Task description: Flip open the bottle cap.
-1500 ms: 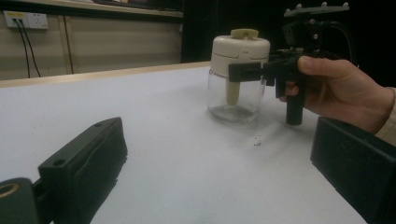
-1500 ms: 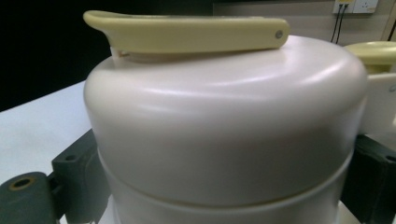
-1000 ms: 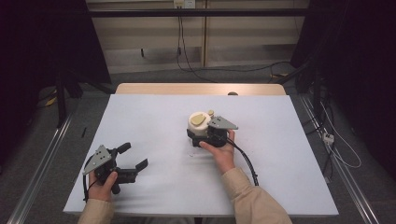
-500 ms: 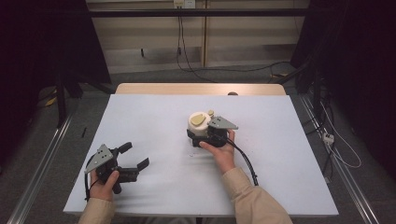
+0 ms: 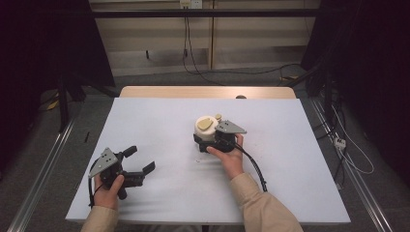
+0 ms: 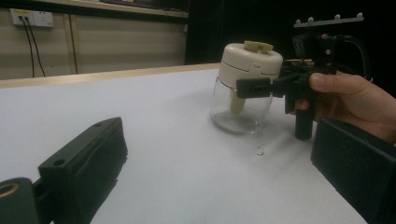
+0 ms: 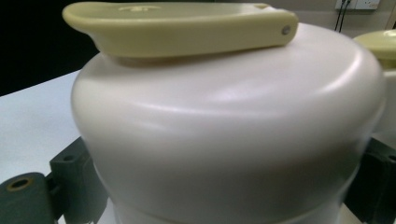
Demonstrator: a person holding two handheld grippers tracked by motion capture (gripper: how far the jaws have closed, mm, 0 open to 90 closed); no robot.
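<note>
Both jaws of the right gripper clamp the jar.

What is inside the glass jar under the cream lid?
Through the clear glass jar, a pale stem hangs down from the cream lid. The jar otherwise looks empty; the lid hides its upper part.

The jar hides the right gripper's jaws where they meet it.
</note>
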